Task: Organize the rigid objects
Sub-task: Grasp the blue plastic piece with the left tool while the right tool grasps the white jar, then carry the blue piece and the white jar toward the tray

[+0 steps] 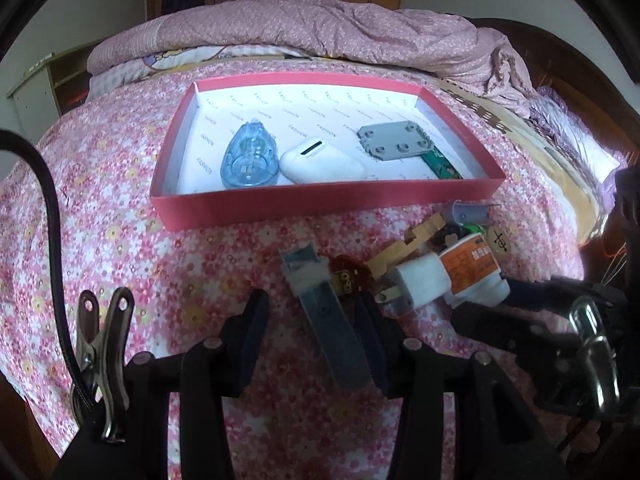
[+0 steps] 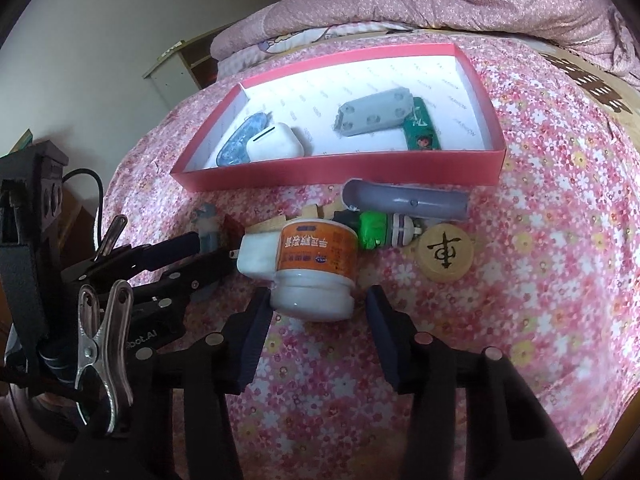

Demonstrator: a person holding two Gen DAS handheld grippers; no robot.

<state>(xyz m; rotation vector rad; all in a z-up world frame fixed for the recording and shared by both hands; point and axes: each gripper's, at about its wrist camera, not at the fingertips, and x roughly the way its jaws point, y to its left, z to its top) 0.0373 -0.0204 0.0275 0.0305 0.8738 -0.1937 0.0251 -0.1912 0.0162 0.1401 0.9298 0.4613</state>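
1. Pick-up step: the right tool (image 2: 316, 316) straddles the white jar (image 2: 314, 270) lying on the bed just in front of the red box (image 2: 340, 170); whether its pads press yet I cannot tell.
2. The left tool (image 1: 316, 332) is clamped on a grey-blue strip (image 1: 332, 320), also just in front of the red box.
3. Next, probably: firm the grip, lift, carry into the red box.

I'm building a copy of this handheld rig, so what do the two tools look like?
Both match: black plastic frames with round silver fasteners, ending in two flat dark-blue pads. The left tool has a silver spring clip on its left side and a black cable looping past it. The right tool carries the same clip. White lettering marks the left tool's body, seen from the right wrist.
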